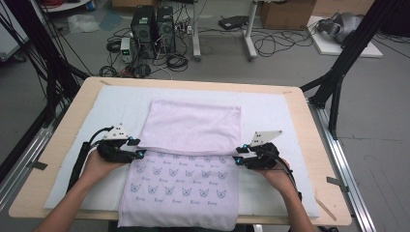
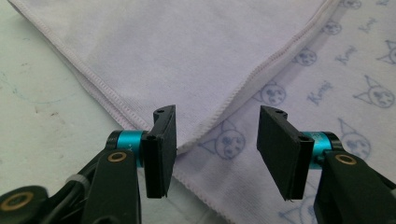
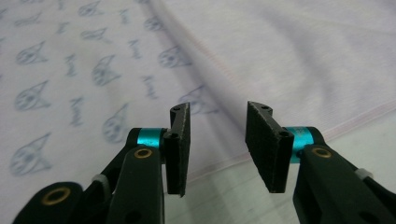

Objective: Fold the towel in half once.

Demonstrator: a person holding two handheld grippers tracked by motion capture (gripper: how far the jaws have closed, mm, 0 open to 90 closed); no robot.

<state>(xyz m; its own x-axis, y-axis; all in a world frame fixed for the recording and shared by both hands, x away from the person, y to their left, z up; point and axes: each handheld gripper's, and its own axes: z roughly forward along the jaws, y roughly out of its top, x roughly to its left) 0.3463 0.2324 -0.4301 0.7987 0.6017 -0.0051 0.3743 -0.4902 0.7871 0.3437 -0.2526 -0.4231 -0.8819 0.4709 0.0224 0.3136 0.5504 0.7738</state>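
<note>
two grippers spread | left gripper (image 1: 137, 148) and right gripper (image 1: 240, 153) flank folded towel (image 1: 193, 126) edges

- Left tongs (image 1: 137, 148) are held low in the left hand (image 1: 99, 164), pointing inward, jaws apart with a clear gap.
- Right tongs (image 1: 238, 154) sit in the right hand (image 1: 275, 175), pointing inward toward the left ones, jaws likewise apart.
- Both forearms come in from the near edge.

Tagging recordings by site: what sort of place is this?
Likely a robotics lab or data-collection workspace: computer towers and tangled cables on the floor, black frame struts around a padded wooden table with a towel on it.
</note>
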